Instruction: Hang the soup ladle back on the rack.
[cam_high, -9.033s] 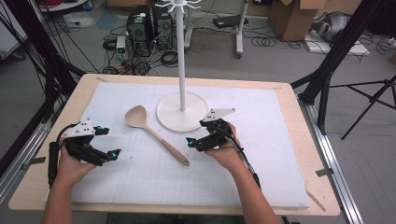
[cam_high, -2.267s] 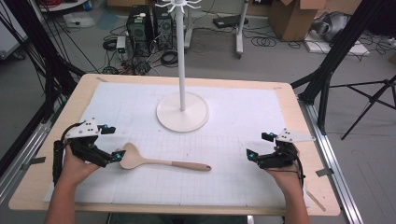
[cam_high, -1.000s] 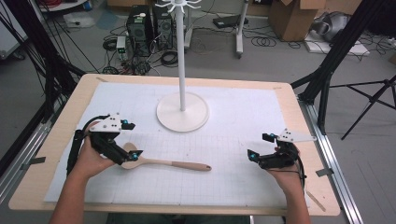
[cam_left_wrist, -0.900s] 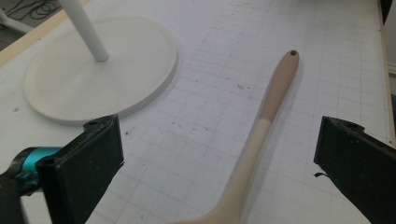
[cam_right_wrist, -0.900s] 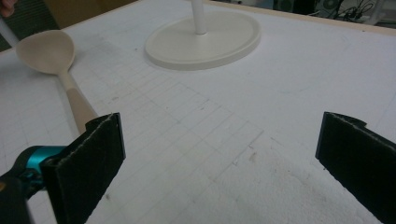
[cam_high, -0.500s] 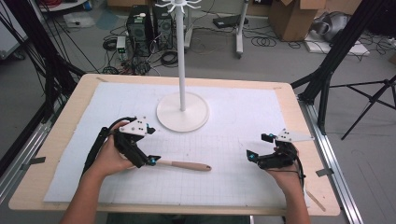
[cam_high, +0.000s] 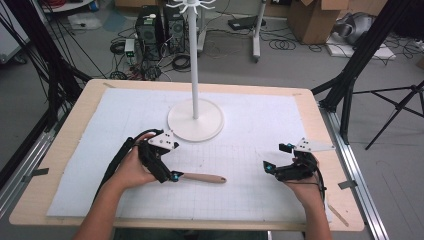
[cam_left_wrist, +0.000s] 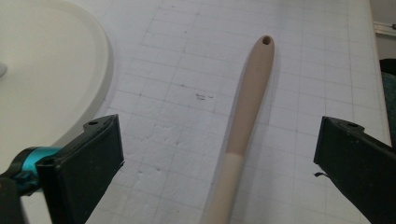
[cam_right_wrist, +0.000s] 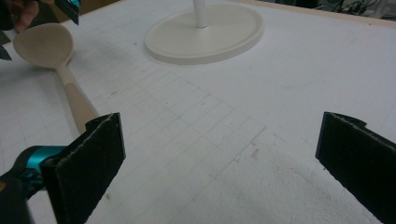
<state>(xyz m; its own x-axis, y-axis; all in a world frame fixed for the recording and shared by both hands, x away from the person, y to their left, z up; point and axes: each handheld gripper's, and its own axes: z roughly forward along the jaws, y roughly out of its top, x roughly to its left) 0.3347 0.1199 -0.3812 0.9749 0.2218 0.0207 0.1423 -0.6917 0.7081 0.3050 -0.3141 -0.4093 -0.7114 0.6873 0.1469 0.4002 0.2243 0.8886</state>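
The worktop (cam_high: 60, 165) carries a white gridded mat (cam_high: 250, 150) and a white stand (cam_high: 195, 120). A pale wooden spoon (cam_left_wrist: 245, 130) lies flat on the mat. The left tool (cam_high: 172, 176) is open astride its handle; the right tool (cam_high: 267, 167), also open, rests well apart.
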